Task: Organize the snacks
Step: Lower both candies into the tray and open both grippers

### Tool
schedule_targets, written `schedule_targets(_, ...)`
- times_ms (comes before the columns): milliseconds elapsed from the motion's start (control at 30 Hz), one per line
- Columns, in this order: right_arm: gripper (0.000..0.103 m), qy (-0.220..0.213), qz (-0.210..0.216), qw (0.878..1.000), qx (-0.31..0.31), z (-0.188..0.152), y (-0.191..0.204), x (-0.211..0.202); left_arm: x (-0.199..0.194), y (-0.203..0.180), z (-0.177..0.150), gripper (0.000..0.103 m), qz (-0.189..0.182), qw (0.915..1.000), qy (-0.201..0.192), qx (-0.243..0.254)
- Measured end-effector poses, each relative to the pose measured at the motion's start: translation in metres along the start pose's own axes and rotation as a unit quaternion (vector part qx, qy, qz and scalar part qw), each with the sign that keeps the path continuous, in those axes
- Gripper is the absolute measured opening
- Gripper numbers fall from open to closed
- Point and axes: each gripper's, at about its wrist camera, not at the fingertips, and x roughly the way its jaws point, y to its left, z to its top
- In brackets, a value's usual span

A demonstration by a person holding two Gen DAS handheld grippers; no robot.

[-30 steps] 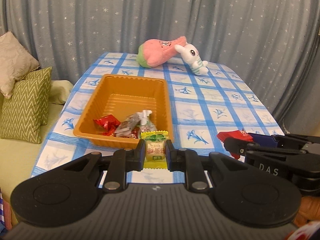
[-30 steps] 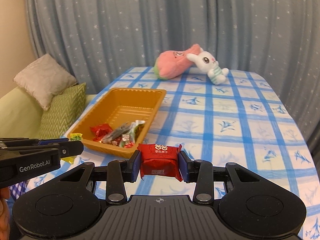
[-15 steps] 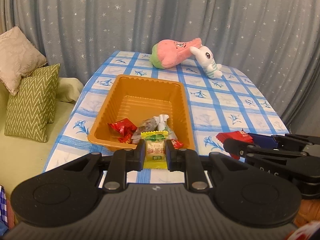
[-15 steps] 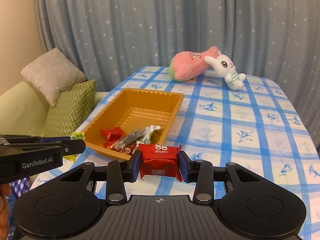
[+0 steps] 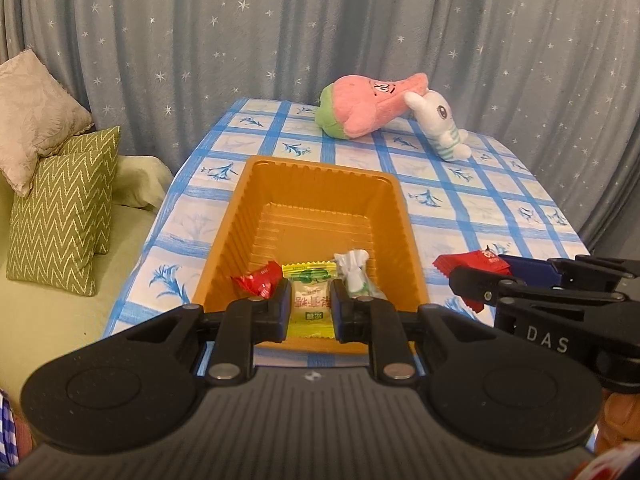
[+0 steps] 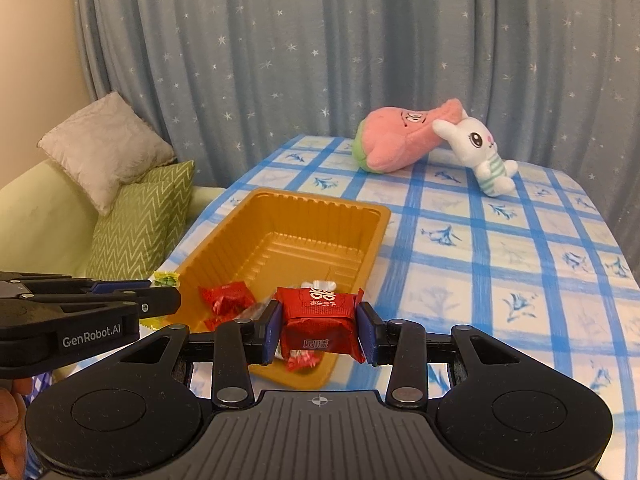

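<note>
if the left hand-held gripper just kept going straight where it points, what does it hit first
Probably the orange tray: the left hand-held gripper, shut on the yellow candy, points into it, toward the red and white wrappers. Depth is unclear.

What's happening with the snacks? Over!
Left gripper shut on yellow candy. Right gripper shut on red snack. Both at orange tray. Nothing blocking.

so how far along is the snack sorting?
Done: a few wrapped snacks lie in the orange tray. In hand: the left tool grips a yellow candy, the right tool a red packet, both at the tray's near end. Left: dropping both in.
</note>
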Motion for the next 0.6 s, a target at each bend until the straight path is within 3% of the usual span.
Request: schedule_targets(600, 0.04, 0.017, 0.002, 1.0, -0.001, 0.024, -0.007, 0.07, 0.068, 0.016, 0.029, 0.018, -0.01, 0.9995, 0.017, 0.025)
